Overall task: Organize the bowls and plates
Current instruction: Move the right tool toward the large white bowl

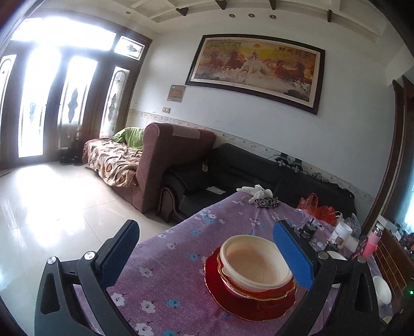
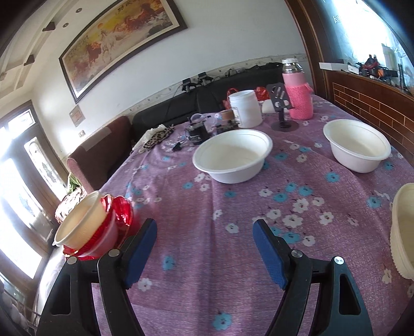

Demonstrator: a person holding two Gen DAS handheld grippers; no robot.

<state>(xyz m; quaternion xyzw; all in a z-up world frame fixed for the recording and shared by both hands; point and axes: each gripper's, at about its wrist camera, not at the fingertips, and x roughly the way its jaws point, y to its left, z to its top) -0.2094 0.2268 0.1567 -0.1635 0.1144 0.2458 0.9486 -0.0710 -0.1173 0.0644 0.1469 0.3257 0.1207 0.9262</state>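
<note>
The right gripper [image 2: 204, 248] hangs with jaws apart and empty over the purple flowered tablecloth [image 2: 207, 297]; the left gripper [image 1: 207, 253] is spread wide, empty, around the cream plastic bowl [image 1: 254, 261] stacked on red plates [image 1: 233, 302]. Beyond the right gripper sit two white foam bowls [image 2: 230, 157] [image 2: 358, 144]. A careless reach could tip the stack near the table edge, or knock the white jar [image 2: 244, 108] and pink flask [image 2: 297, 93] behind the bowls.

**A:** Any writing you can make out?

**B:** Nothing legible. Far ahead of the left gripper [image 1: 207, 232], the framed horse painting [image 1: 254, 69] has dark brush characters in its upper right corner. A row of tiny ones runs along its top edge. All are too blurred to read.

**A:** And the white jar [image 2: 245, 108] beyond the right gripper [image 2: 204, 227]?

**B:** It has a label on its left side, but the print is too small. Further off to the right, the dark panel [image 2: 336, 18] has pale letters, too cut off to read.
</note>
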